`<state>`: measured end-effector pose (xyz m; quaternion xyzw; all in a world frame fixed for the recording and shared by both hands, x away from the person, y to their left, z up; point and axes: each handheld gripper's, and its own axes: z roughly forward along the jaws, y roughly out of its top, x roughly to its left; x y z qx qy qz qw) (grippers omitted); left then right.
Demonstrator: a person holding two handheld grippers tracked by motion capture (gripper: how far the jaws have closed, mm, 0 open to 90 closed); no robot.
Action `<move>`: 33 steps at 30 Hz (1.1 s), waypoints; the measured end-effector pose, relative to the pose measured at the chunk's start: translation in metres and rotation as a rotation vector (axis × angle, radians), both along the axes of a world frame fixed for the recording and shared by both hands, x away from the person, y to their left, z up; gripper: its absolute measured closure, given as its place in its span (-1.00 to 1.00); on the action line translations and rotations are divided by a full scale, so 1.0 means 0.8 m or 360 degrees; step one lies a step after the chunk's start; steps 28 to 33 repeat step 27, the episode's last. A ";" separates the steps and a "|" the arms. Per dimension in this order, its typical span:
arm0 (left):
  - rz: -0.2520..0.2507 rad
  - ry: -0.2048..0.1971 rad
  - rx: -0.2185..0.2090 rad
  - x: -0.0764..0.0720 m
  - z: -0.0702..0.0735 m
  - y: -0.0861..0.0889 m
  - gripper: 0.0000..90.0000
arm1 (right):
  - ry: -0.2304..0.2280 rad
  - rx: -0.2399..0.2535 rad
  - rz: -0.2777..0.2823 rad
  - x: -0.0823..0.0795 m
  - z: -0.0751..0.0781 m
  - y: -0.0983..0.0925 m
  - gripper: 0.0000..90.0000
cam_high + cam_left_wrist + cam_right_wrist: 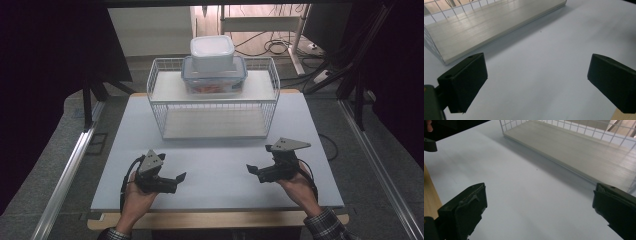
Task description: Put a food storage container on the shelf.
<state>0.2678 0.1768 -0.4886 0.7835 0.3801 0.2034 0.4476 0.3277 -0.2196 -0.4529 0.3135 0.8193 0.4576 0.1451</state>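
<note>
A white wire rack stands at the back of the white table. On its upper shelf sits a clear box with a grey-blue lid, and a white lidded box is stacked on top of it. My left gripper rests low at the front left, held in a hand, open with nothing between its jaws. My right gripper is at the front right, also open and holding nothing. The left gripper faces bare table with the rack's lower shelf beyond. The right gripper looks toward the same shelf.
The rack's lower shelf holds nothing. A wooden strip edges the table's front. A jaw of the other gripper shows at the top left of the right gripper view. Cables lie on the floor behind the table.
</note>
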 end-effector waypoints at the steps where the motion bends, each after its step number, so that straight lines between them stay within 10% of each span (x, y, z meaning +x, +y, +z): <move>1: 0.0000 -0.0001 0.0010 -0.001 -0.002 0.000 -0.95 | 0.0003 0.0003 -0.0009 -0.001 -0.003 -0.003 -1.00; 20: -0.0036 0.0103 0.0112 0.001 -0.046 -0.013 -0.97 | 0.0102 -0.0135 -0.0004 -0.017 -0.066 -0.011 -1.00; 33: -0.0022 0.0105 0.0104 0.003 -0.046 -0.010 -0.96 | 0.0119 -0.0213 0.0007 -0.016 -0.072 -0.008 -1.00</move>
